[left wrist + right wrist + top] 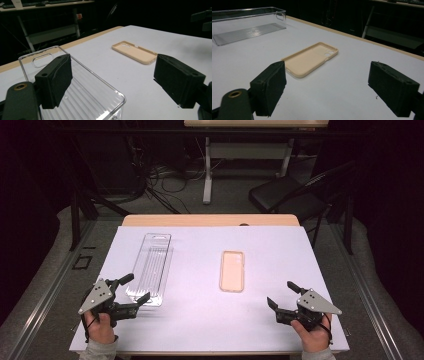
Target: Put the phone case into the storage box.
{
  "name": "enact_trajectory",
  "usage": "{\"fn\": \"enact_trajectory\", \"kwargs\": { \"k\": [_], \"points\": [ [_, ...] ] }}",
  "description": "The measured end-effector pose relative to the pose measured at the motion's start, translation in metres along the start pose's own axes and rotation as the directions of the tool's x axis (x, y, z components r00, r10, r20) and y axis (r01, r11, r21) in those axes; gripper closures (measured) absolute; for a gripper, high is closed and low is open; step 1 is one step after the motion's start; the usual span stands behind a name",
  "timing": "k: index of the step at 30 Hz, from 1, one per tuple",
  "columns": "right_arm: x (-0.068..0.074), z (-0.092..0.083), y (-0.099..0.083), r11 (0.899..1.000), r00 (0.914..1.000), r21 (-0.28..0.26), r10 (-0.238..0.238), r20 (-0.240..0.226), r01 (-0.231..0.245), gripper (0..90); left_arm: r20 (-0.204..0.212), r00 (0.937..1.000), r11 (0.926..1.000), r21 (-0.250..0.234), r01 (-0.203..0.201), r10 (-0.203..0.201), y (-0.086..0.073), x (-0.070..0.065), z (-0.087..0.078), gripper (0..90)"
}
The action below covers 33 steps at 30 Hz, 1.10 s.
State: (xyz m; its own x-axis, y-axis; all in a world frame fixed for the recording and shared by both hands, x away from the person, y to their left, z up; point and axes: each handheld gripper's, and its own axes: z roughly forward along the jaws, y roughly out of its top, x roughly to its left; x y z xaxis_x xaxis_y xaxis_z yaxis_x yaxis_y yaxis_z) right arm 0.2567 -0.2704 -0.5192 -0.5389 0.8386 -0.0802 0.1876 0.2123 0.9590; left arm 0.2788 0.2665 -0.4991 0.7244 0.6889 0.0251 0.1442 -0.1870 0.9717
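Jaws of both grippers stood apart, empty. Left gripper (134, 289) hovered beside the clear tray (151, 267); right gripper (282, 295) faced the phone case (232, 270) at eleven o'clock. Approach seemed underway; grasping the case likely came next.

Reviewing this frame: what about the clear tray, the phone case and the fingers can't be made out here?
- Clear tray: near end cut off by the left gripper view's bottom edge and a finger.
- Clear tray's left end: cut off by the right gripper view's edge.
- Phone case: underside hidden, lying open side up.
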Motion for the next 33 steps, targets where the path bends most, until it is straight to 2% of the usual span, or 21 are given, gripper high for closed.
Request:
{"fn": "enact_trajectory", "kwargs": {
  "k": [8, 10, 11, 13, 17, 18, 19, 20, 22, 23, 24, 25, 28, 29, 33],
  "points": [
    [-0.001, 0.002, 0.000, 1.000, 0.9997, 0.006, 0.008, 0.024, -0.008, 14.3, 0.015, 0.9996, 0.9995, 0.022, 0.021, -0.022, -0.003, 0.002, 0.004, 15.5],
    [-0.001, 0.003, 0.000, 0.999, 0.9990, -0.003, 0.032, 0.032, -0.032, 14.3, 0.012, 0.9995, 0.9993, 0.026, 0.028, -0.028, -0.003, 0.002, 0.003, 15.5],
    [-0.002, 0.004, -0.001, 0.998, 0.9981, 0.012, 0.058, 0.022, -0.058, 14.3, 0.011, 0.9996, 0.9992, 0.030, 0.026, -0.027, -0.002, 0.002, 0.002, 15.5],
    [-0.002, 0.004, -0.002, 0.998, 0.9980, 0.011, 0.059, 0.020, -0.060, 14.4, 0.013, 0.9996, 0.9993, 0.029, 0.026, -0.026, -0.001, 0.002, 0.002, 15.5],
    [-0.004, 0.004, -0.003, 0.996, 0.9973, 0.042, 0.073, 0.003, -0.073, 14.4, 0.020, 0.9992, 0.9972, 0.066, 0.034, -0.036, -0.002, 0.004, 0.005, 15.6],
    [-0.005, 0.006, -0.004, 0.994, 0.9970, 0.072, 0.078, 0.003, -0.078, 14.4, 0.022, 0.9989, 0.9961, 0.079, 0.040, -0.041, -0.002, 0.004, 0.006, 15.6],
    [-0.005, 0.007, -0.004, 0.994, 0.9970, 0.082, 0.077, -0.003, -0.077, 14.4, 0.041, 0.9982, 0.9931, 0.110, 0.039, -0.044, -0.003, 0.003, 0.007, 15.6],
    [-0.005, 0.008, -0.004, 0.992, 0.9969, 0.100, 0.078, -0.011, -0.077, 14.4, 0.041, 0.9982, 0.9931, 0.110, 0.039, -0.044, -0.003, 0.003, 0.007, 15.7],
    [-0.005, 0.010, -0.003, 0.988, 0.9963, 0.132, 0.081, -0.029, -0.077, 14.5, 0.035, 0.9989, 0.9899, 0.140, 0.025, -0.031, -0.003, 0.001, 0.007, 15.7],
    [-0.005, 0.010, -0.003, 0.988, 0.9963, 0.132, 0.081, -0.029, -0.077, 14.5, 0.031, 0.9991, 0.9885, 0.150, 0.024, -0.029, -0.003, 0.000, 0.007, 15.7],
    [-0.005, 0.011, -0.003, 0.988, 0.9966, 0.143, 0.072, -0.041, -0.065, 14.5, 0.034, 0.9991, 0.9872, 0.158, 0.020, -0.026, -0.002, -0.001, 0.007, 15.7],
    [-0.003, 0.014, -0.003, 0.984, 0.9953, 0.172, 0.065, -0.072, -0.052, 14.6, 0.034, 0.9991, 0.9854, 0.169, 0.019, -0.025, -0.002, -0.002, 0.007, 15.7],
    [0.000, 0.018, -0.003, 0.980, 0.9954, 0.195, 0.051, -0.082, -0.034, 14.6, 0.042, 0.9988, 0.9801, 0.198, 0.016, -0.024, 0.001, -0.003, 0.008, 15.7],
    [0.002, 0.021, -0.002, 0.976, 0.9933, 0.215, 0.047, -0.106, -0.023, 14.6, 0.052, 0.9981, 0.9778, 0.208, 0.022, -0.033, 0.002, -0.003, 0.008, 15.7],
    [0.006, 0.026, 0.000, 0.971, 0.9899, 0.237, 0.038, -0.137, -0.004, 14.6, 0.063, 0.9972, 0.9673, 0.253, 0.024, -0.041, 0.008, -0.003, 0.010, 15.8]
  ]
}}
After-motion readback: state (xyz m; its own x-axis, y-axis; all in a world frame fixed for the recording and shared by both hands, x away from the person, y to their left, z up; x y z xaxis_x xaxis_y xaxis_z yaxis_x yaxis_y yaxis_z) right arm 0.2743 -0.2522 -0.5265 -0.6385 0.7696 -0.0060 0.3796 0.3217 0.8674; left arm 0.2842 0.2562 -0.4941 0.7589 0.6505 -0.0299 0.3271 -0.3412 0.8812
